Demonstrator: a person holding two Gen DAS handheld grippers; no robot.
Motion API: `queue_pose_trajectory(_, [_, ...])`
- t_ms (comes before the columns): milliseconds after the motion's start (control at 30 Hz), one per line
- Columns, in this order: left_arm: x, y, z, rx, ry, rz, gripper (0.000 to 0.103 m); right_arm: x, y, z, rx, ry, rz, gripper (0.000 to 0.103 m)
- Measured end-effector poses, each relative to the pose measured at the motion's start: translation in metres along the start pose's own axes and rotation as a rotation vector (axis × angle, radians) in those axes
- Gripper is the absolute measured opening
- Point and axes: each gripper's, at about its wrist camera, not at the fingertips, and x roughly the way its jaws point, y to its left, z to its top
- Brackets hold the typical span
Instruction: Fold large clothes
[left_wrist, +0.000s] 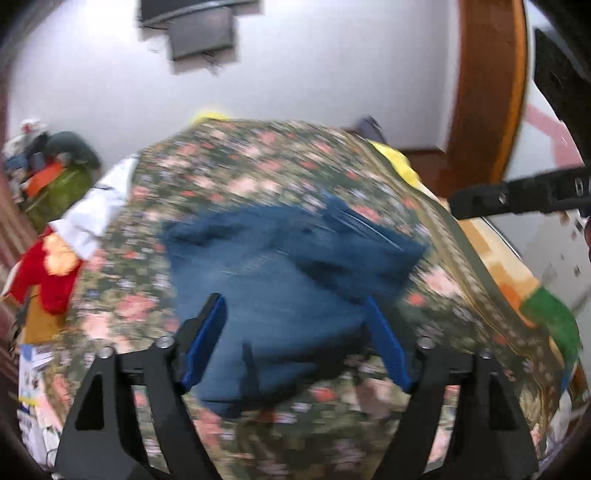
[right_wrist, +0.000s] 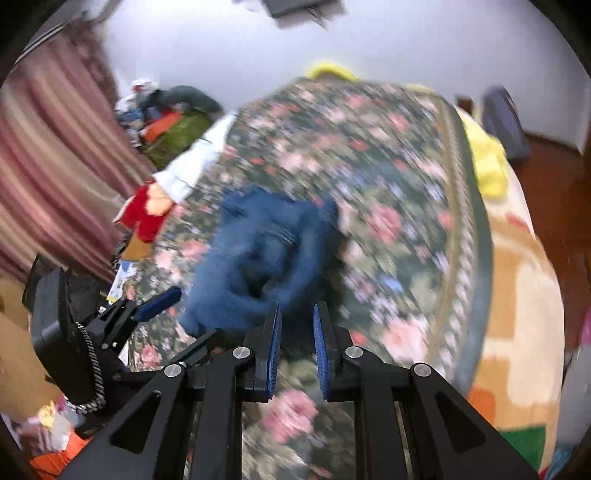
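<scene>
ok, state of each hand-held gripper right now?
Left hand-held gripper: open, jaws wide over the blue garment, not pinching it.
Right hand-held gripper: shut, nothing between its pads.

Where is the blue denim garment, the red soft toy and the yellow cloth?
blue denim garment (left_wrist: 280, 266), left wrist view, its middle.
red soft toy (right_wrist: 142, 214), right wrist view, red body.
yellow cloth (right_wrist: 487, 166), right wrist view, bunched middle.

The left tongs point down at a slant with the two blue pads far apart and nothing squeezed between them. The right tongs also tip down, their pads pulled in close together and holding nothing.
</scene>
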Motion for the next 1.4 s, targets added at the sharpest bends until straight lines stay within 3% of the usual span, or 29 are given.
queue_pose_trajectory(133, [-0.003, 0.045, 0.004, -0.051, -0.016, 0.14, 0.086, 0.011, 0.045, 0.022, -0.12, -0.027, -0.004, 0.013])
queue_pose_trajectory(333, [0.046, 0.079, -0.017, -0.144, 0.141, 0.093, 0.086, 0.074, 0.078, 0.033, -0.184, 0.086, 0.013, 0.013])
queue_pose_trajectory(433, [0.072, 0.074, -0.036, -0.136, 0.221, 0.077, 0.086, 0.115, 0.074, 0.024, -0.211, 0.153, -0.089, 0.013])
queue_pose_trajectory(533, [0.077, 0.064, -0.052, -0.128, 0.207, 0.065, 0.089, 0.137, 0.059, 0.009, -0.281, 0.2, -0.2, 0.013])
queue_pose_trajectory(633, [0.077, 0.06, -0.066, -0.148, 0.208, 0.058, 0.094, 0.136, 0.042, -0.005, -0.312, 0.213, -0.167, 0.015])
queue_pose_trajectory(667, [0.075, 0.059, -0.069, -0.154, 0.205, 0.054, 0.094, 0.133, 0.037, -0.011, -0.32, 0.22, -0.168, 0.019])
queue_pose_trajectory(733, [0.072, 0.059, -0.076, -0.154, 0.19, 0.056, 0.094, 0.127, 0.031, -0.018, -0.33, 0.205, -0.222, 0.054])
queue_pose_trajectory(767, [0.07, 0.059, -0.079, -0.153, 0.183, 0.053, 0.094, 0.123, 0.025, -0.022, -0.336, 0.174, -0.292, 0.086])
queue_pose_trajectory(800, [0.069, 0.061, -0.079, -0.155, 0.183, 0.049, 0.094, 0.121, 0.021, -0.024, -0.337, 0.147, -0.328, 0.099])
queue_pose_trajectory(833, [0.068, 0.061, -0.082, -0.162, 0.188, 0.043, 0.094, 0.117, 0.015, -0.027, -0.326, 0.126, -0.329, 0.099])
queue_pose_trajectory(1033, [0.055, 0.068, -0.087, -0.164, 0.227, -0.002, 0.093, 0.108, -0.031, -0.034, -0.101, 0.186, -0.176, 0.099])
queue_pose_trajectory(1100, [0.05, 0.074, -0.084, -0.141, 0.249, 0.019, 0.093, 0.101, -0.039, -0.033, -0.049, 0.2, -0.146, 0.099])
queue_pose_trajectory(1233, [0.039, 0.101, -0.059, -0.142, 0.202, 0.085, 0.093, 0.082, -0.036, -0.019, -0.012, 0.178, -0.109, 0.099])
queue_pose_trajectory(1400, [0.057, 0.126, -0.014, -0.149, 0.171, 0.099, 0.093, 0.068, -0.022, 0.021, 0.012, 0.1, -0.041, 0.1])
